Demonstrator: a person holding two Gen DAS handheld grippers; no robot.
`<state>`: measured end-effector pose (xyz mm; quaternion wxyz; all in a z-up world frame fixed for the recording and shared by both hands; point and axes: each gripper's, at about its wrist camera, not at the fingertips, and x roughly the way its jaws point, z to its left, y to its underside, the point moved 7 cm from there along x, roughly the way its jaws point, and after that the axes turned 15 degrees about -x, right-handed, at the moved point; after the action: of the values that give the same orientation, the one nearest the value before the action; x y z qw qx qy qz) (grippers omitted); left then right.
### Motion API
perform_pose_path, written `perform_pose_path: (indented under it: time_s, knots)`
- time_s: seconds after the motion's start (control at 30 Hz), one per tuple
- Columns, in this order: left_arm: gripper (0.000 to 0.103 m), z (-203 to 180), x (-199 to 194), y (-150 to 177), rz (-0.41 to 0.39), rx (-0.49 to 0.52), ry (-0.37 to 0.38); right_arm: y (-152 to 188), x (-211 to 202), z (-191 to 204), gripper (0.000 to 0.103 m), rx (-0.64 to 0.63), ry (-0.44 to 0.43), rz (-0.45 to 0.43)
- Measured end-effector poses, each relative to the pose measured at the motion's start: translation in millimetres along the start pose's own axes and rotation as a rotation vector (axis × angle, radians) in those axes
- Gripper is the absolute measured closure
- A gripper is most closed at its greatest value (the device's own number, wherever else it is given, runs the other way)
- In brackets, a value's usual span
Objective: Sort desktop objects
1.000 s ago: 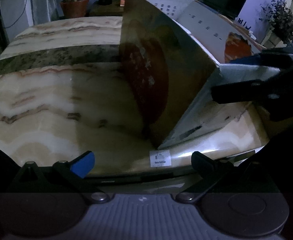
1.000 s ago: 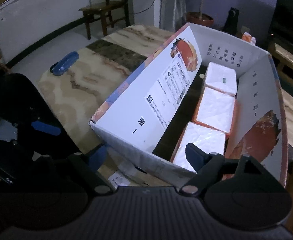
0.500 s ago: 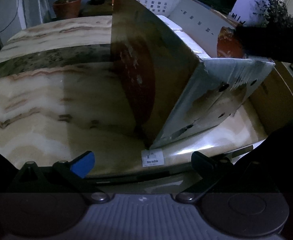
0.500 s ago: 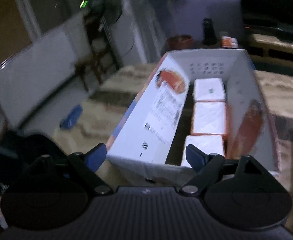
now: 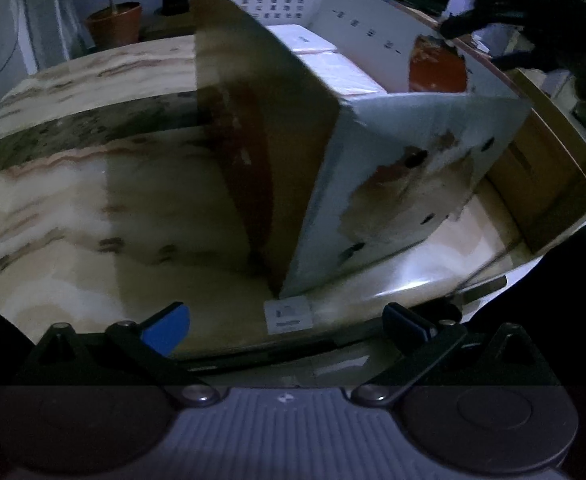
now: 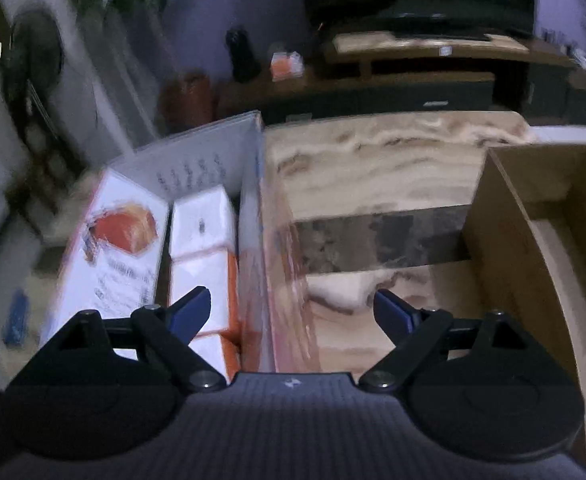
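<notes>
A white printed carton with open flaps stands on the marble table. It holds white tissue packs, which also show in the right wrist view. My left gripper is open and empty, low at the table's near edge, in front of the carton's corner. My right gripper is open and empty, above the carton's right wall. It shows as a dark shape in the left wrist view, above the carton's far side.
An open brown cardboard box stands right of the white carton, also in the left wrist view. A blue object lies on the table at far left. A potted plant and a low cabinet stand beyond the table.
My right gripper has swung up and to the right, from over the carton's inside toward its right wall and the brown box. My left gripper has barely moved.
</notes>
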<state>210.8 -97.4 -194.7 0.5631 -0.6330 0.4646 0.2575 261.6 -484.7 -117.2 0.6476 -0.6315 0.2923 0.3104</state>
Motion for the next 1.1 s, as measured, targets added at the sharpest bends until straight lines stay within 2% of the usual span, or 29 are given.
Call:
perform_pose_path:
  time_s: [0.13,0.23,0.33,0.47,0.57,0.6,0.8,1.0,1.1]
  knots:
    - [0.001,-3.7,0.9,2.0,0.003,0.014,0.005,11.7,45.9,3.6,0.03,-0.062,0.021,0.137]
    - [0.001,-4.4,1.1,2.9,0.006,0.018,0.011,14.9,50.6,16.4,0.064,-0.101,0.0,0.141]
    - [0.001,-5.2,2.4,2.5,0.01,0.015,0.019,14.6,47.4,35.2,0.064,-0.214,0.074,0.136]
    - [0.001,-8.5,2.2,2.2,0.011,0.016,0.036,17.4,46.1,36.1,0.067,-0.203,0.129,0.132]
    - [0.001,-10.0,1.7,2.2,0.01,0.019,0.042,20.0,51.7,57.2,0.063,-0.385,0.271,0.147]
    - [0.001,-10.3,1.6,2.2,0.011,0.019,0.044,20.5,51.4,59.4,0.062,-0.396,0.277,0.148]
    - [0.001,-10.9,0.7,1.6,0.01,0.014,0.054,15.6,44.2,47.3,0.061,-0.245,0.175,0.141]
    - [0.001,-12.3,0.3,1.5,0.012,0.015,0.058,8.4,26.4,52.8,0.058,-0.218,0.183,0.083]
    - [0.001,-13.1,-0.1,1.5,0.013,0.018,0.059,-1.7,6.9,48.5,0.055,-0.172,0.177,0.008]
